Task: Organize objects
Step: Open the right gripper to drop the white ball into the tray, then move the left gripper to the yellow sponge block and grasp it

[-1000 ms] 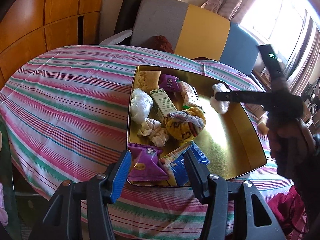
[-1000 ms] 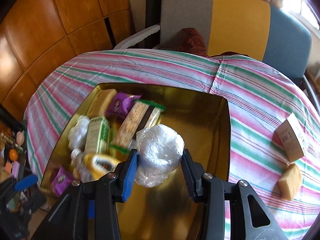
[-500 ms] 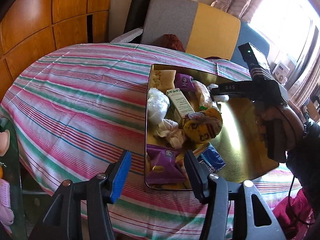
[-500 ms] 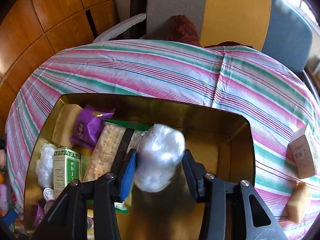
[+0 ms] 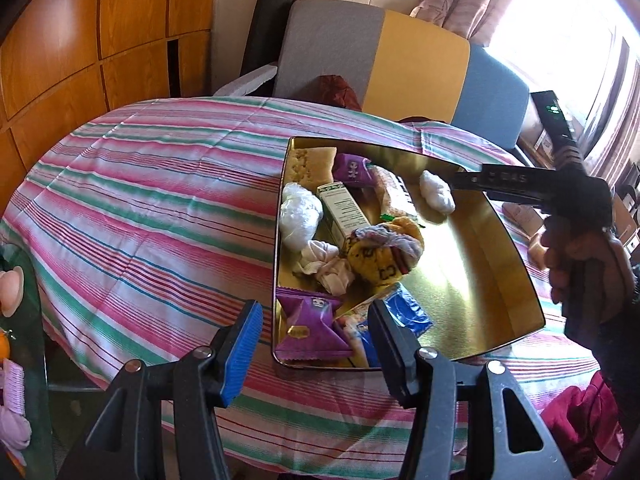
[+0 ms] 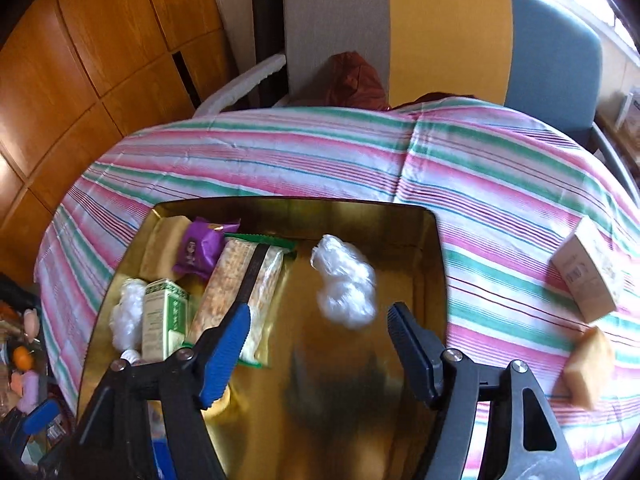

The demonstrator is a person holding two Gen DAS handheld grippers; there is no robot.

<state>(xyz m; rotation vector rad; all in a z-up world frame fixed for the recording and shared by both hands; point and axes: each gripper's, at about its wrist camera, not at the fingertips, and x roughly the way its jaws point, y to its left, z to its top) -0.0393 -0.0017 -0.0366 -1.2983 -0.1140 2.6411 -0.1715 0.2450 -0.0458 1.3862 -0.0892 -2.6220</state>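
Observation:
A gold tray (image 5: 480, 280) (image 6: 360, 208) sits on the striped tablecloth and holds several snacks and packets. A crumpled clear plastic bag (image 6: 346, 282) (image 5: 436, 191) lies loose in the tray's open right part. My right gripper (image 6: 320, 332) is open just behind it, not touching it, and shows in the left wrist view (image 5: 460, 180). My left gripper (image 5: 314, 332) is open and empty above the tray's near edge, over a purple packet (image 5: 308, 328).
A small carton (image 6: 588, 272) and a tan block (image 6: 588, 368) lie on the cloth right of the tray. A grey, yellow and blue chair (image 6: 400, 32) stands behind the table. Wooden panels (image 5: 100, 32) are at the left.
My right gripper opened and let go of the plastic bag, which now lies in the tray. The left gripper stayed open and shifted slightly.

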